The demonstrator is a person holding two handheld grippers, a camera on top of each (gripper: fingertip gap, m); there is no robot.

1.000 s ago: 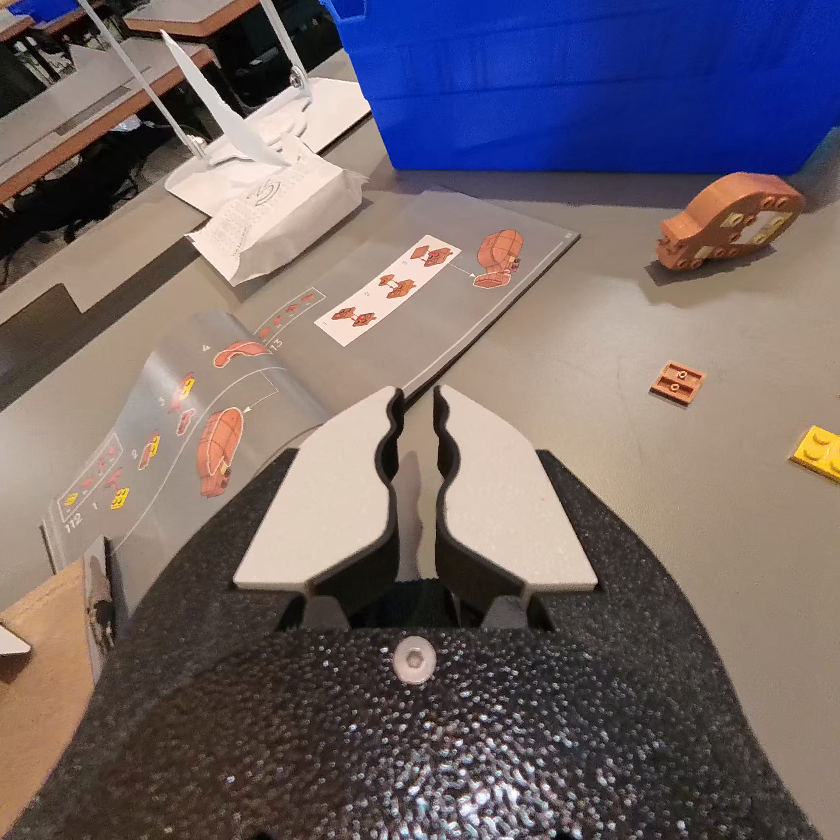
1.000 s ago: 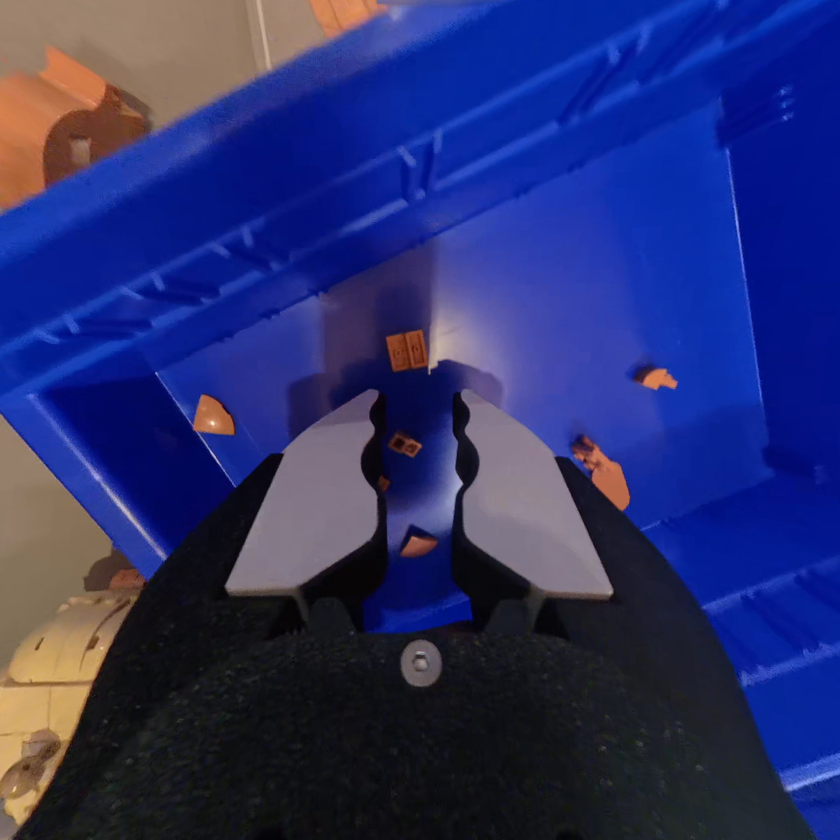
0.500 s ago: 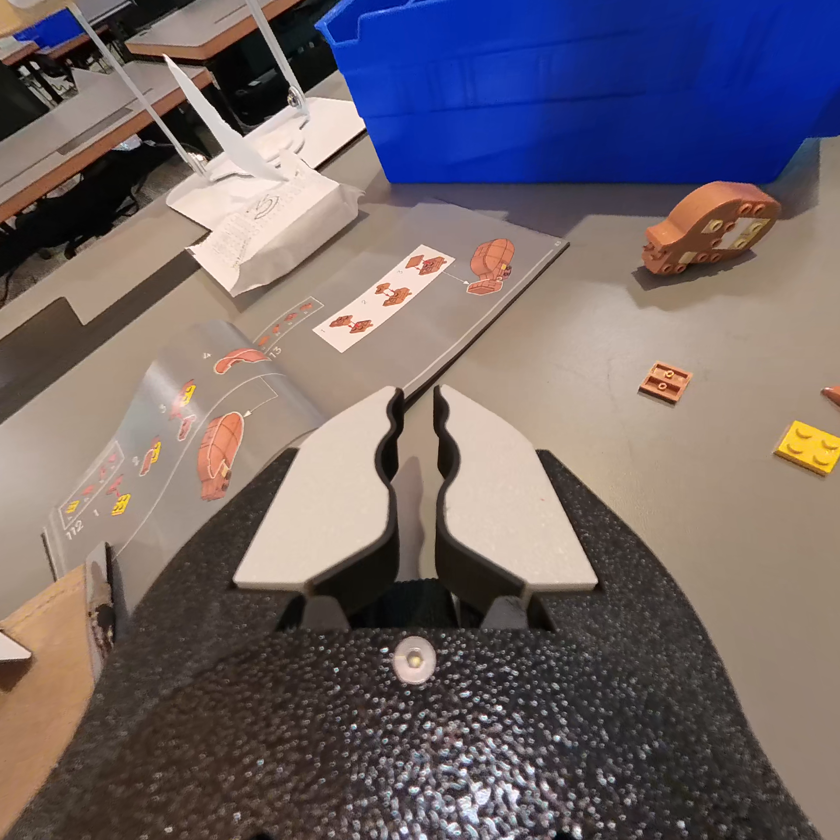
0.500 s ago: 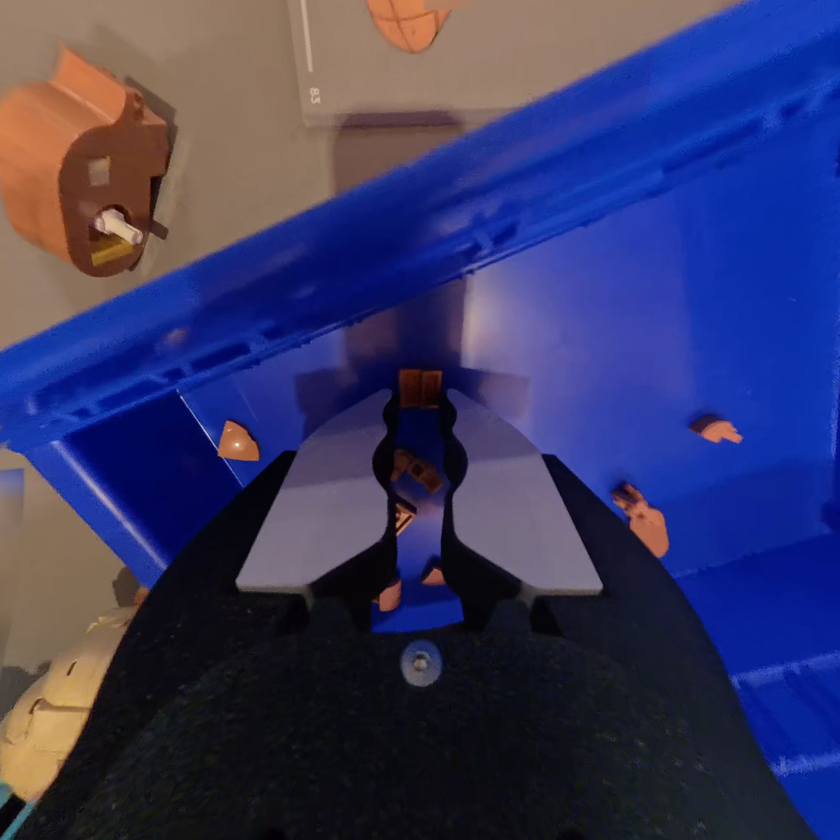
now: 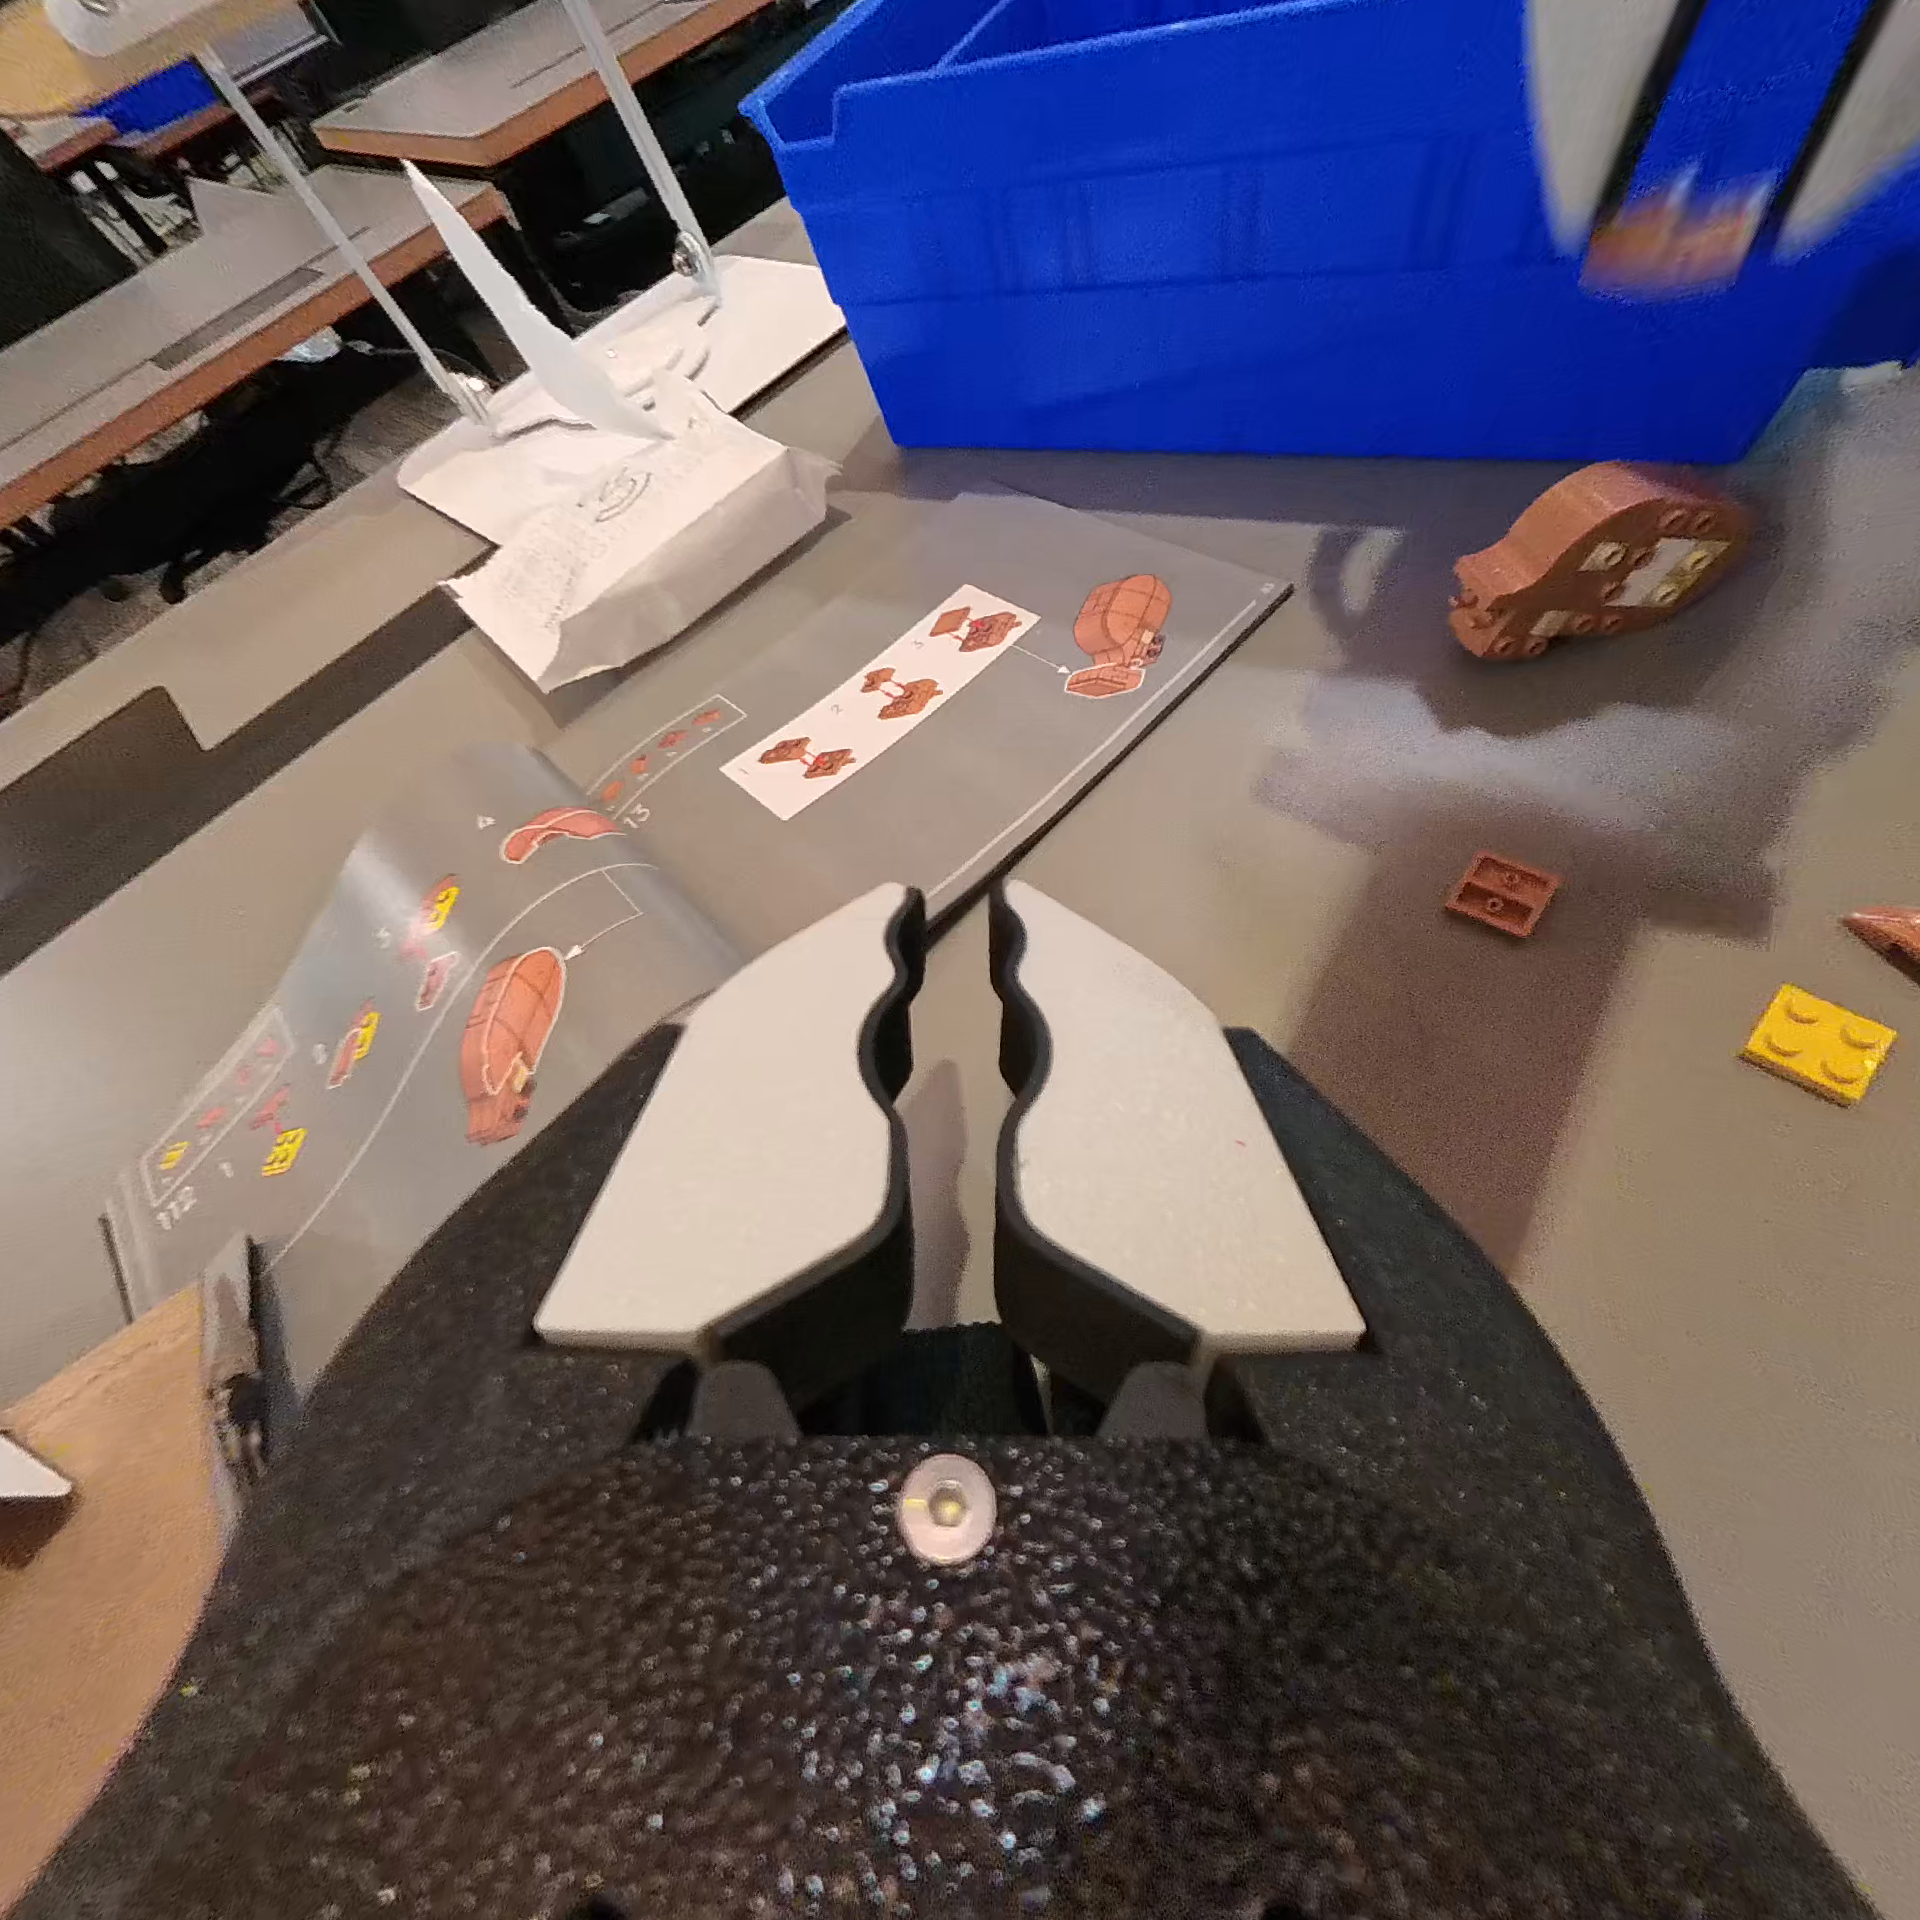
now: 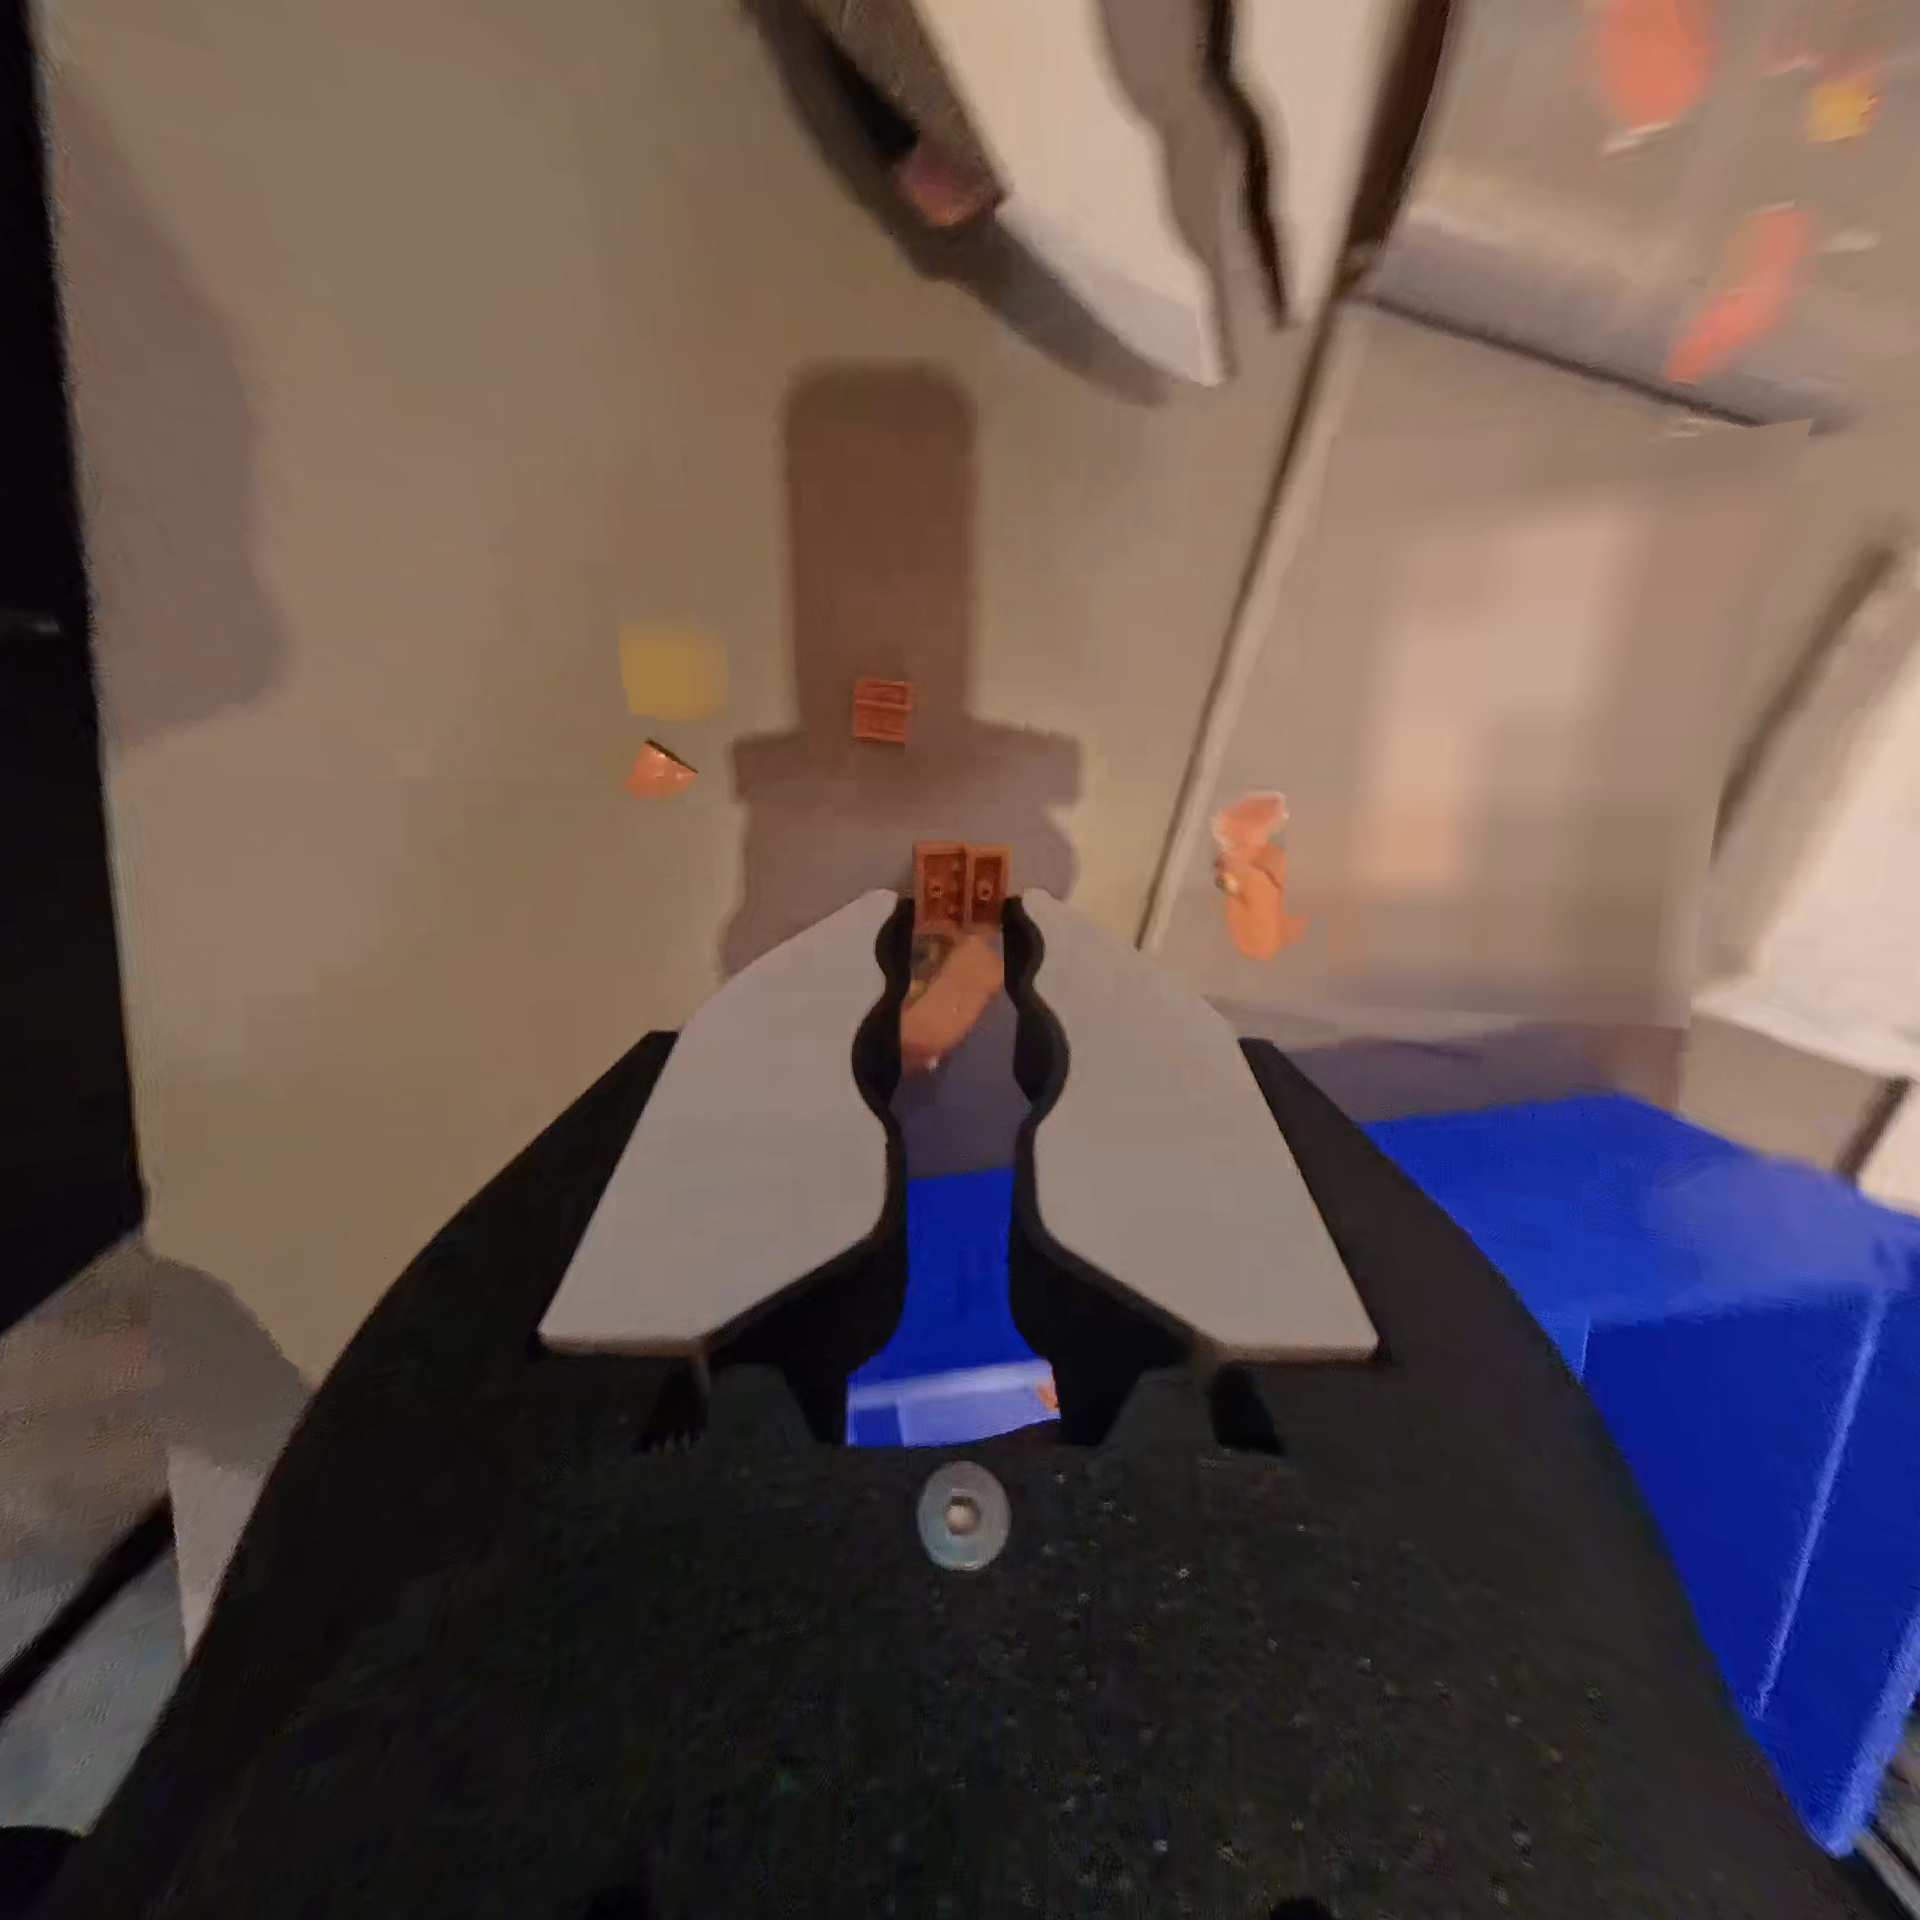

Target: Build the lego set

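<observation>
My right gripper is shut on a small orange-brown brick piece, pinched at the fingertips and held above the grey table. It also shows blurred in the left wrist view, in front of the blue bin, with the orange piece in it. My left gripper is open and empty, low over the table at the near edge of the open instruction booklet. It shows blurred at the top of the right wrist view.
On the table lie a brown oval brick assembly, a small brown plate, a yellow plate and a brown wedge piece. A white paper bag lies behind the booklet. A cardboard box is at the near left. My right fingertips sit around 12 cm from my left ones.
My right gripper closed on the orange-brown piece inside the blue bin, lifted it out and swung over the table. My left gripper stayed about where it was, still open.
</observation>
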